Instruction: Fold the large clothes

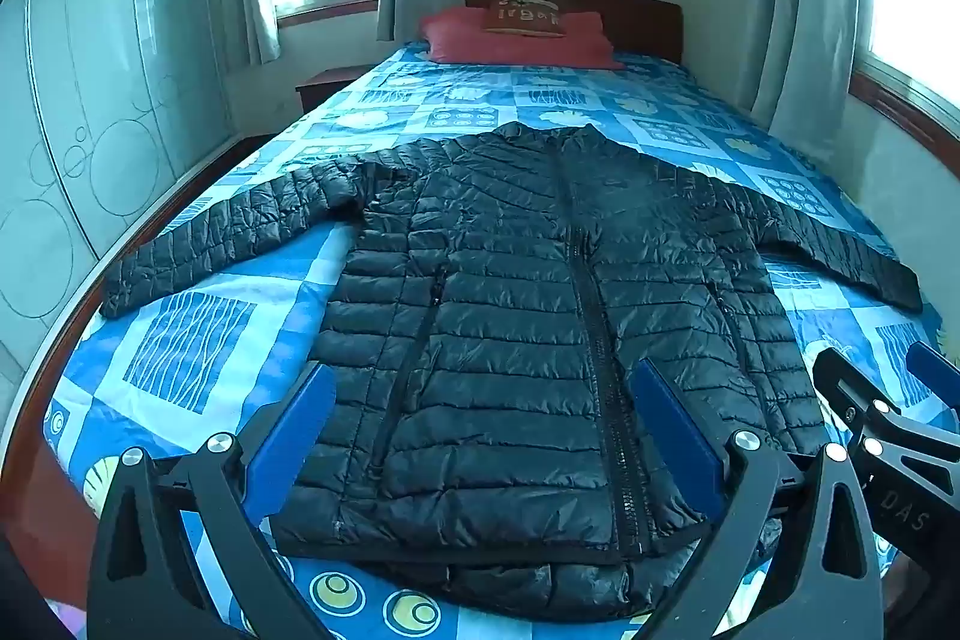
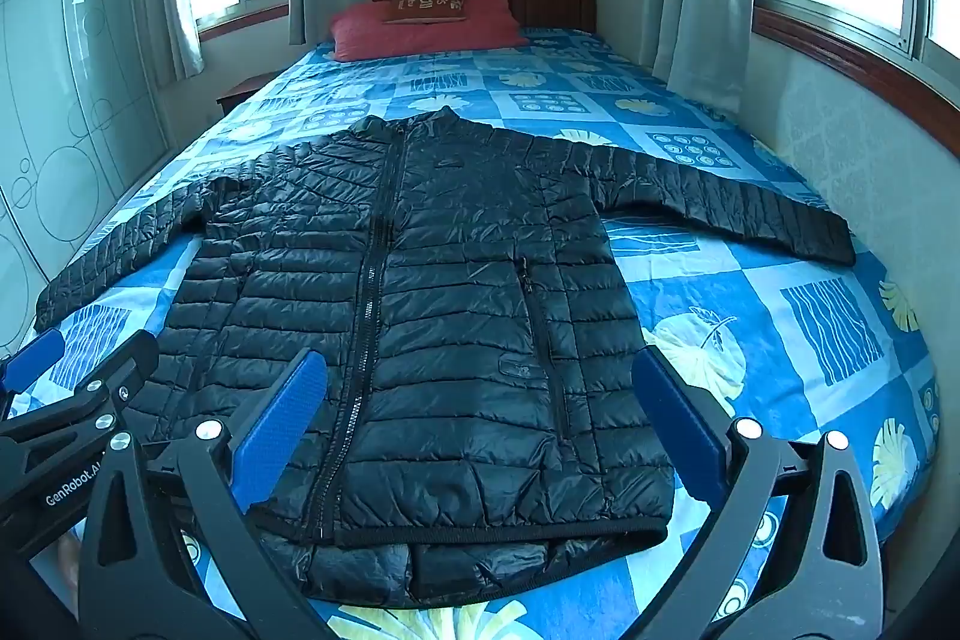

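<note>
A black quilted jacket [image 1: 510, 316] is laid flat, front up and zipped, on the bed [image 1: 198, 340]. Its long axis is run along the bed's length: the collar is pointed toward the red pillow [image 1: 516, 37] and wooden headboard [image 1: 648, 19], the hem is set near the bed's foot edge. Both sleeves are spread outward across the bed; the left sleeve cuff [image 1: 117, 289] is seen close to the bed's left edge, the right sleeve cuff [image 2: 834, 244] close to the bed's wall-side edge. The zipper [image 2: 366, 292] is run straight from collar to hem.

Open bedspread is left between collar and pillow, and smaller patches are left under each sleeve beside the jacket's body. Only a narrow strip of bedspread is seen below the hem. A wall is met just beyond the bed's right edge; a wardrobe [image 1: 90, 70] is stood across a gap from the bed's left edge.

The left gripper [image 1: 480, 436] is held above the hem with its jaws spread wide, nothing between the pads. The right gripper [image 2: 480, 430] is likewise held wide apart over the hem, nothing clamped. Whether the fingertips touch the fabric cannot be told. The two grippers are placed side by side at the bed's foot.
</note>
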`<state>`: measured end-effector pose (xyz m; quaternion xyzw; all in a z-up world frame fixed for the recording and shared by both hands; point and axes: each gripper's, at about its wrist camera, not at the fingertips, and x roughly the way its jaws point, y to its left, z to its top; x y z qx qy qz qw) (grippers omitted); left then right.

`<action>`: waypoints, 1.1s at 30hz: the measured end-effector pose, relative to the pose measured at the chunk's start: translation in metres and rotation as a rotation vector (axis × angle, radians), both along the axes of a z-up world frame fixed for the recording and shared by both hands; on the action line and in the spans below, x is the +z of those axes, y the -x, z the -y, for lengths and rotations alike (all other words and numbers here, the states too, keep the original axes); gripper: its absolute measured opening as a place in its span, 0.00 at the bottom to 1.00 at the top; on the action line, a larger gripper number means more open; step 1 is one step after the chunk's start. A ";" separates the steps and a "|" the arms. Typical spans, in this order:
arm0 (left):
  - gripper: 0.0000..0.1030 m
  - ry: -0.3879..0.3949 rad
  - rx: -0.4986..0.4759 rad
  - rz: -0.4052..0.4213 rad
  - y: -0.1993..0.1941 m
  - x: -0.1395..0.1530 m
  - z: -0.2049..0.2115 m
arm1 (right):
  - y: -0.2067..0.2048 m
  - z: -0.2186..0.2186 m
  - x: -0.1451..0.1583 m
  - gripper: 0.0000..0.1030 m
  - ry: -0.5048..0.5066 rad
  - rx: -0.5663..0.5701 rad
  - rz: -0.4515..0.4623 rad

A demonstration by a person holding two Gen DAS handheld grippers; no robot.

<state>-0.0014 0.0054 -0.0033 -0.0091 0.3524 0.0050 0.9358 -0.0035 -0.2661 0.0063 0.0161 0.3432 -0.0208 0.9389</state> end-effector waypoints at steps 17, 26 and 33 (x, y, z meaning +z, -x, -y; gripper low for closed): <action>0.95 0.000 0.006 -0.013 0.000 -0.001 0.001 | 0.000 -0.001 0.003 0.98 -0.002 0.001 -0.001; 0.95 0.003 0.004 -0.017 0.000 -0.001 0.001 | -0.001 -0.002 0.001 0.98 0.000 0.002 -0.003; 0.95 0.003 0.003 -0.020 0.000 -0.002 0.001 | -0.001 -0.003 -0.001 0.98 0.000 0.006 -0.003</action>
